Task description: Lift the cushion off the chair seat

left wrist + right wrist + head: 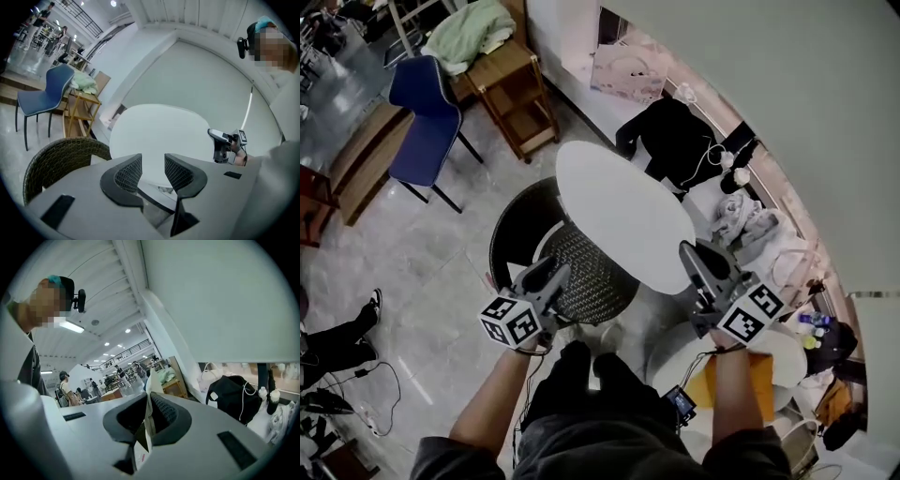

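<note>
The round white cushion hangs tilted in the air above the dark wicker chair. My right gripper is shut on its right edge; in the right gripper view the thin edge runs upright between the closed jaws of my right gripper. At the chair's left front, my left gripper has its jaws apart. In the left gripper view the cushion faces my left gripper flat on, its lower edge just past the tips and not pinched. The right gripper shows at the cushion's far side, and the chair rim at the lower left.
A blue chair and a wooden side table with a green cloth stand at the back left. A black bag and white bundles lie by the wall on the right. A person's legs and cables are at the left.
</note>
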A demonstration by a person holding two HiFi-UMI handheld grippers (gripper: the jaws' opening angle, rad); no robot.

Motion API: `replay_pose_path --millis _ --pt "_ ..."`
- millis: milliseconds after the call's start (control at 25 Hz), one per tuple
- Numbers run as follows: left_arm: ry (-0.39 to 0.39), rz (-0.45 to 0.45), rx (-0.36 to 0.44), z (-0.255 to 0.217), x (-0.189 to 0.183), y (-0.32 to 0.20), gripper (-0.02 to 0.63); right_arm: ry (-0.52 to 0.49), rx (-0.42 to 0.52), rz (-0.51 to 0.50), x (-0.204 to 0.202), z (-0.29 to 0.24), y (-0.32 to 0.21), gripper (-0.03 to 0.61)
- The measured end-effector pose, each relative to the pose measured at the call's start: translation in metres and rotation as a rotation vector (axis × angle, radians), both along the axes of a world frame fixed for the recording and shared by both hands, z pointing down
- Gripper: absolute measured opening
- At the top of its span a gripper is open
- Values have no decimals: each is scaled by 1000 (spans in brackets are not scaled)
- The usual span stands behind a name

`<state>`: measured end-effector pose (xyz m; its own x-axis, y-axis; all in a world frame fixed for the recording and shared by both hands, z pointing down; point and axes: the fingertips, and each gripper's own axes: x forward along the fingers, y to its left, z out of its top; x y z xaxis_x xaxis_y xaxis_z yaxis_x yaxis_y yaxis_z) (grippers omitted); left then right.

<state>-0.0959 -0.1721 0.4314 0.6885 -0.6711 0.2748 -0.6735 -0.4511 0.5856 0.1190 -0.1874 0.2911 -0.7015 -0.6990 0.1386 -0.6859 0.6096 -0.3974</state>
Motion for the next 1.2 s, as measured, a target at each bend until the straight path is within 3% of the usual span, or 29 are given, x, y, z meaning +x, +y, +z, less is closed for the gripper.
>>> replay_pose_path --millis 360,1200 --pt "-14 46 99 -77 6 15 156 -24 120 45 22 -89 11 26" --pt "-9 94 402 -235 27 1 155 -52 346 115 43 -217 23 26"
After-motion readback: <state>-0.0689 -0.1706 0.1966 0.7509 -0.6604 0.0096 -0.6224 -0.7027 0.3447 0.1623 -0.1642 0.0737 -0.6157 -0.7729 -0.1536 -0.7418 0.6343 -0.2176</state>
